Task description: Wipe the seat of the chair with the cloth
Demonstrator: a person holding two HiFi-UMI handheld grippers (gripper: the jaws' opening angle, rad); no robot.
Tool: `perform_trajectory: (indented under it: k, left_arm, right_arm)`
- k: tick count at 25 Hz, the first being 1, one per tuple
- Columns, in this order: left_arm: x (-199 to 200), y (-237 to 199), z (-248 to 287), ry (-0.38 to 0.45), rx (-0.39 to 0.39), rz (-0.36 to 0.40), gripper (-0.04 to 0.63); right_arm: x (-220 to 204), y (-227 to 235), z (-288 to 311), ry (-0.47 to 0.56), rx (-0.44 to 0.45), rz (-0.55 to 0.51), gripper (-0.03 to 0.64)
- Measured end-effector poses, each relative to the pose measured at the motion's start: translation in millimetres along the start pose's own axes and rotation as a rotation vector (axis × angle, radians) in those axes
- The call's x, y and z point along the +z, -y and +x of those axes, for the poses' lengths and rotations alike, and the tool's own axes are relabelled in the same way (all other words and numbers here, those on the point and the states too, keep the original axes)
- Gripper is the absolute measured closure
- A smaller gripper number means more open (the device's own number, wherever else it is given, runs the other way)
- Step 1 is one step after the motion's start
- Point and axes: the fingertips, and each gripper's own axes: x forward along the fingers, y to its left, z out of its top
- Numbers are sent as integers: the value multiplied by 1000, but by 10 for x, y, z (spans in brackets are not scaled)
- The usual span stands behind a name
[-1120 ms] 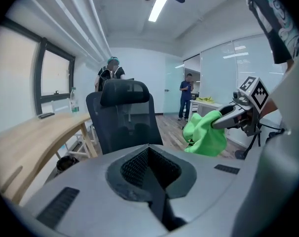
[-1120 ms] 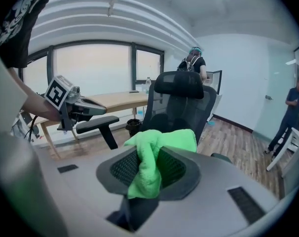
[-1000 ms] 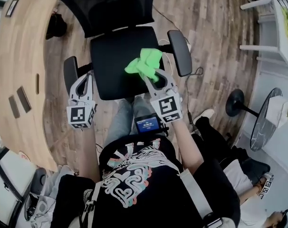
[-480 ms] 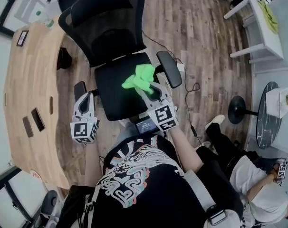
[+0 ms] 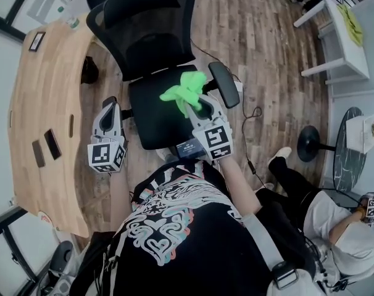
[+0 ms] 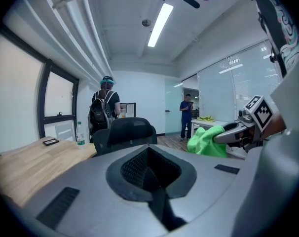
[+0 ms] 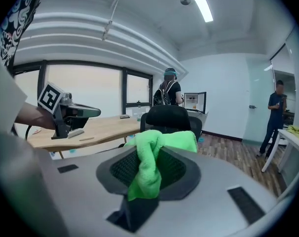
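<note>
A black office chair (image 5: 151,36) stands in front of me, its seat (image 5: 151,113) between the two armrests. My right gripper (image 5: 190,105) is shut on a bright green cloth (image 5: 186,90), which it holds over the seat's right side near the right armrest (image 5: 224,85). In the right gripper view the cloth (image 7: 148,169) bulges out between the jaws, with the chair back (image 7: 170,118) beyond. Whether the cloth touches the seat I cannot tell. My left gripper (image 5: 108,108) is shut on nothing beside the left armrest. The left gripper view shows the cloth (image 6: 206,141) at the right.
A curved wooden desk (image 5: 45,97) runs along the left with small dark items on it. A white table (image 5: 353,23) and a round black table (image 5: 352,147) stand at the right. A cable (image 5: 253,113) lies on the wood floor. A seated person (image 5: 335,227) is at lower right.
The head view has shifted, so the chair sits differently in frame. The right gripper still holds the cloth over the seat's right side; the left gripper stays by the left armrest.
</note>
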Motion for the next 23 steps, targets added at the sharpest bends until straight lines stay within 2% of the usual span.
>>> perform_trajectory:
  k: [6, 23]
  left_arm:
    - [60, -34, -5, 10, -5, -3, 597]
    - [63, -100, -57, 35, 20, -1, 597]
  right_arm:
    - [106, -53, 47, 4, 1, -11, 514]
    - [51, -104, 50, 15, -1, -15, 514]
